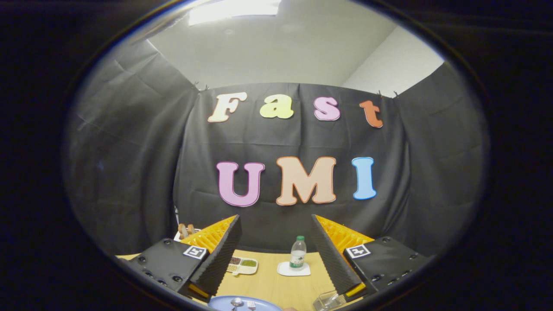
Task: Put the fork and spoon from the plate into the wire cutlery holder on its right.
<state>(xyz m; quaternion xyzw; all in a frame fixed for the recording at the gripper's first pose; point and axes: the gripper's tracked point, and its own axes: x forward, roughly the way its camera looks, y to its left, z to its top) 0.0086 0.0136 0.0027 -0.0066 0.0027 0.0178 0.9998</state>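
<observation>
- I judge the first step has not begun: fork (251, 305) and spoon (236, 302) lie on the blue plate (268, 304), untouched.
- The clear holder (327, 301) stands just right of the plate on the wooden surface (276, 285).
- My gripper (276, 255) hangs above the plate, fingers wide apart, holding nothing, touching nothing.
- Next I must tilt down toward the plate and close on one handle.
- A bottle (297, 252) stands well beyond the plate.

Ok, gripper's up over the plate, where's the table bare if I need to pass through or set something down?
The gripper is open, holding nothing. Bare table lies between the fingers, bordered by the blue plate nearest, the divided snack tray and the water bottle on its white coaster beyond. It is crowded at the plate, with a clear container beside it.
</observation>
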